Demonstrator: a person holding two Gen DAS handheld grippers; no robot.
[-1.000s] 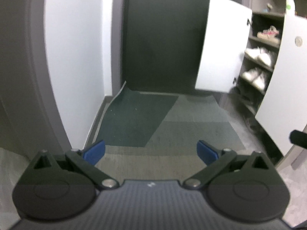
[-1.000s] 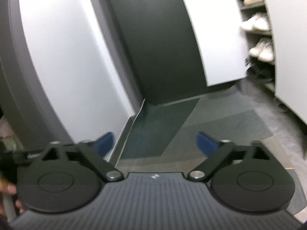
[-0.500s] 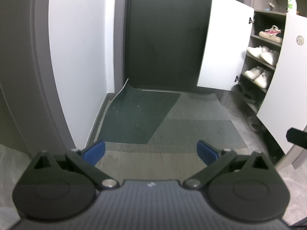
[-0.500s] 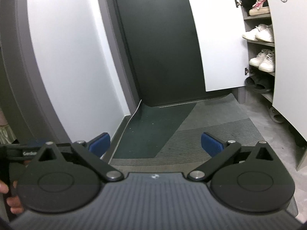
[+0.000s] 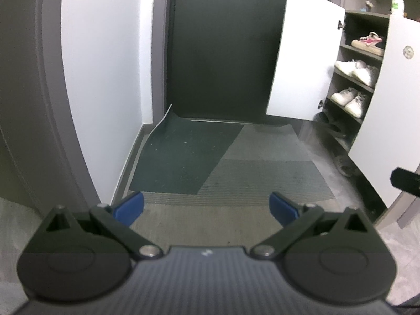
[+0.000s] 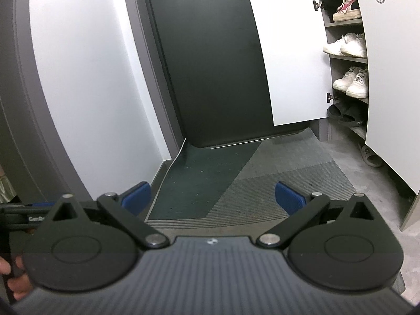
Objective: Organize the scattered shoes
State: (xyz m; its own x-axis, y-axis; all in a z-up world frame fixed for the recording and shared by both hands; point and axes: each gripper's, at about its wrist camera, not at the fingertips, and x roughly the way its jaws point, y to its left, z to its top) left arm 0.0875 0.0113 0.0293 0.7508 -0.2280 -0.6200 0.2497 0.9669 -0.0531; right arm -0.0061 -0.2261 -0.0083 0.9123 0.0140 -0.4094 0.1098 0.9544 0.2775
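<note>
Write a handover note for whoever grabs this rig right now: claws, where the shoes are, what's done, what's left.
Left claw: open, empty, above the doormat.
Right claw: open, empty, also over the mat.
Shoe cabinet doors open. Shelved: pink sneaker on top, white sneakers below, second white pair under those, black slippers lowest.
Left: a grey sandal lies on the floor by the cabinet, partly behind the near door. Probably shelve it; nothing grasped yet.
</note>
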